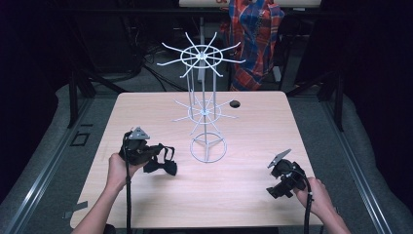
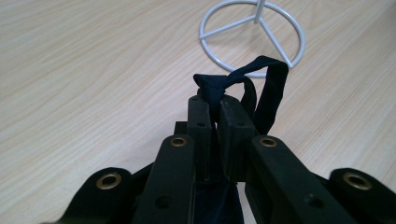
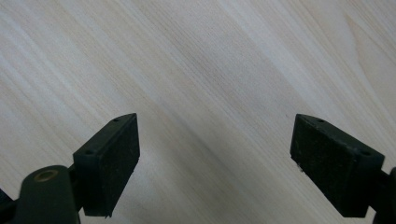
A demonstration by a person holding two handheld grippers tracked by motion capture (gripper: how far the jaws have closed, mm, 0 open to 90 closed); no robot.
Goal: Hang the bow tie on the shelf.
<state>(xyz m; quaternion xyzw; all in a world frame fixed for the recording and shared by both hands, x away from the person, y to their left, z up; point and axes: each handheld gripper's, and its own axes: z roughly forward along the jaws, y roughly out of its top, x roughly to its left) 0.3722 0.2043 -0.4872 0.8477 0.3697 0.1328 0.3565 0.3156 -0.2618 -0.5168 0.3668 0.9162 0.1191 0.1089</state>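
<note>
From the high view, the white wire stand (image 1: pixel 205 102) rises from the middle of the table (image 1: pixel 146 105), a two-tier rack of radiating hook arms on a ring base. To the left of that base the left gripper (image 1: pixel 155 155) holds a dark bow tie (image 1: pixel 163 165), whose wings hang at the jaw tips just beside the ring and seem to rest on or barely over the wood. To the right of the base, and nearer the person, the right gripper (image 1: pixel 278 187) hovers over bare table, holding nothing. In the left gripper view the jaws are pinched nearly together on the bow tie (image 2: pixel 219 88) at its knot, with the neck strap looping out ahead toward the stand's ring base (image 2: pixel 252 37) and more dark cloth hanging below the pads. In the right gripper view the right gripper (image 3: pixel 215 163) has its jaws spread wide with only wood grain between them. The step in hand looks like carrying the tie up to hang it on one of the stand's arms. To do it well, the grip at the knot should stay firm so the strap loop hangs free and open; lifting high enough to clear the lower tier, then lowering the loop over a single hook end, would avoid snagging neighbouring arms. The free gripper could steady the light stand or spread the strap.
</note>
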